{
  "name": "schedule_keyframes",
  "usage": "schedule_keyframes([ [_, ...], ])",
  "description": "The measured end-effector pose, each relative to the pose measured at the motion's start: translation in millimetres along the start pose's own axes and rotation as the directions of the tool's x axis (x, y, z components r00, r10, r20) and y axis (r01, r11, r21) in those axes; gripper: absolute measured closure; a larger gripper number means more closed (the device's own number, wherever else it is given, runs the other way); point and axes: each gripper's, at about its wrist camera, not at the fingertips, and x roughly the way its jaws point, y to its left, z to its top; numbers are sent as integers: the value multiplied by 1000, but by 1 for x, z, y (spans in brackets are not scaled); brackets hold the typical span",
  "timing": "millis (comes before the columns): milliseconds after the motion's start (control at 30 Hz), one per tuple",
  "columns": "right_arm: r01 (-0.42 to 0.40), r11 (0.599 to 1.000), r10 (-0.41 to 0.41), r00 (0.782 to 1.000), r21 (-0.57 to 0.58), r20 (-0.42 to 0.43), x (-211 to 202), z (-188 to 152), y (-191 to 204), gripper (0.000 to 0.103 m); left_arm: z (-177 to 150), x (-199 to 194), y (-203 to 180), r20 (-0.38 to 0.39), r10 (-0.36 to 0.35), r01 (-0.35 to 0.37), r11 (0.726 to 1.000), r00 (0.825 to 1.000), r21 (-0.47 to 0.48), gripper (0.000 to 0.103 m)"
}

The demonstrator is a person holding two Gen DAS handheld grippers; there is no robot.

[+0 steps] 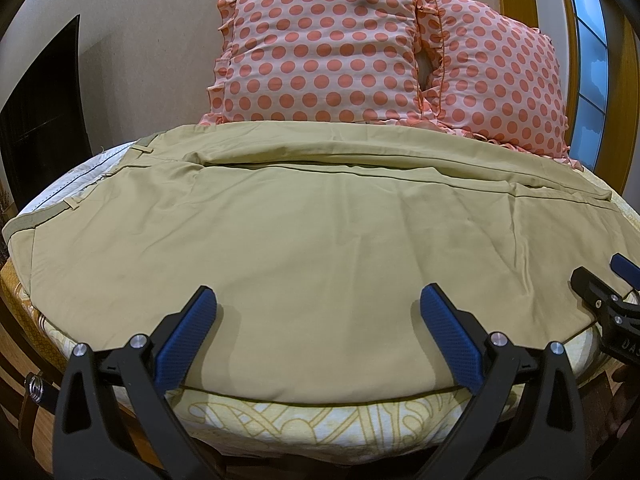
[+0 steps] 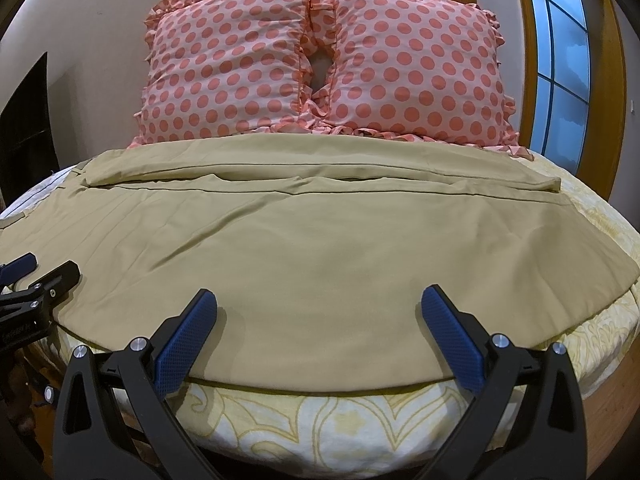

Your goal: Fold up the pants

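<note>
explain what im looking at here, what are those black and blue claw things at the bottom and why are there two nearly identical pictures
No robot here: a person holds a two-finger gripper in each hand, each with a fisheye camera looking along its fingers. One picture comes from the left gripper, the other from the right gripper; each also glimpses the other at its edge. The blue parts are textured finger pads.

Spread flat on the bed's yellow patterned bedsheet lie tan cotton pants, one leg towards the camera and one behind it. Two pink polka-dot ruffled pillows lean behind them.

Both grippers are open and hold nothing; they hover at the pants' near edge, so folding hasn't visibly begun.
</note>
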Motion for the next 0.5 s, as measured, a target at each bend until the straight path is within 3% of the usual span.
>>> schedule_keyframes([
  [367, -28, 999, 28, 1000, -19, 8, -1, -1, -2, 1, 0, 0, 0, 6, -1, 1, 1000, 1000, 1, 2],
  [500, -80, 995, 83, 994, 59, -69, 8, 36, -29, 1, 0, 0, 4, 3, -19, 19, 1000, 1000, 7, 2],
])
